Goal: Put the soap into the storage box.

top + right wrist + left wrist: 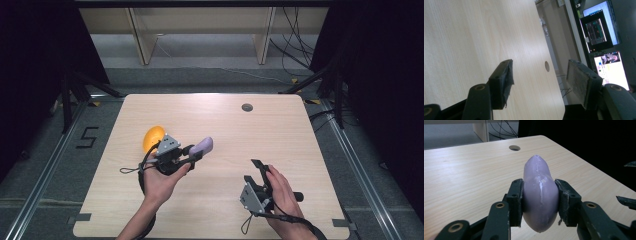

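Right gripper (262,170) nearest camera, low on table (280,130), jaws apart, nothing between them. Left gripper (540,200) clamped on purple soap-shaped lump (540,195), pads pressing both its flanks at mid-length, rounded tip poking forward past jaws. Lump held clear above tabletop, near middle left; orange oval thing (153,138) just behind left hand (160,182). Likely step: carry lump or pass it across. Keep squeeze steady, surface looks slick; hold lump level, bring right jaws square onto free tip before easing left.
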Demonstrator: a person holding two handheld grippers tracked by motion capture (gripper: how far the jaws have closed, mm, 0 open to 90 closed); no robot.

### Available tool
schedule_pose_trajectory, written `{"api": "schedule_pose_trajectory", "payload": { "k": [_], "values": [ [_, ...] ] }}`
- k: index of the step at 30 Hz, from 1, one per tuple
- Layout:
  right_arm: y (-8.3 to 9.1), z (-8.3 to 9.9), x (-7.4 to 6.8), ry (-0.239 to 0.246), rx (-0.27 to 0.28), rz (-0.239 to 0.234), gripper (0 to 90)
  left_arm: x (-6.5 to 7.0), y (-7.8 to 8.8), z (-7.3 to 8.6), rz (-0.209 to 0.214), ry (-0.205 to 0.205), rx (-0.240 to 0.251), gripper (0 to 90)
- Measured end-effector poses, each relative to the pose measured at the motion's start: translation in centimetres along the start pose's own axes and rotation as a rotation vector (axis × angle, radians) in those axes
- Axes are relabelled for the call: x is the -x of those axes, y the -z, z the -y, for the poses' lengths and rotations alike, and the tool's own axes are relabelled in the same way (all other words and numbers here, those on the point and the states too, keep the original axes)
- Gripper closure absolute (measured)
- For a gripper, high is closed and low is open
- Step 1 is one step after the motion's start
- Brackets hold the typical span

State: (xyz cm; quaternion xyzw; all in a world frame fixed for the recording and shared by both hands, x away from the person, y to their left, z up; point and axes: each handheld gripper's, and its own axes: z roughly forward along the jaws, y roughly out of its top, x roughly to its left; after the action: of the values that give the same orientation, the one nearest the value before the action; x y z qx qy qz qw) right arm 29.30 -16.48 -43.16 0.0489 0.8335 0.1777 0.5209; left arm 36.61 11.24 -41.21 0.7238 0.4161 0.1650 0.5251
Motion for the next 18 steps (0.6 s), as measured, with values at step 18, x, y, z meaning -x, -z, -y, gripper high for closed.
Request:
{"api": "schedule_pose_trajectory", "payload": {
  "k": [18],
  "values": [
    [-0.2,0.2,-0.1,-0.021,0.002,-0.008,39.4,-0.9,1.8,0.6,-0.118,-0.013,0.066,59.2]
  ]
}}
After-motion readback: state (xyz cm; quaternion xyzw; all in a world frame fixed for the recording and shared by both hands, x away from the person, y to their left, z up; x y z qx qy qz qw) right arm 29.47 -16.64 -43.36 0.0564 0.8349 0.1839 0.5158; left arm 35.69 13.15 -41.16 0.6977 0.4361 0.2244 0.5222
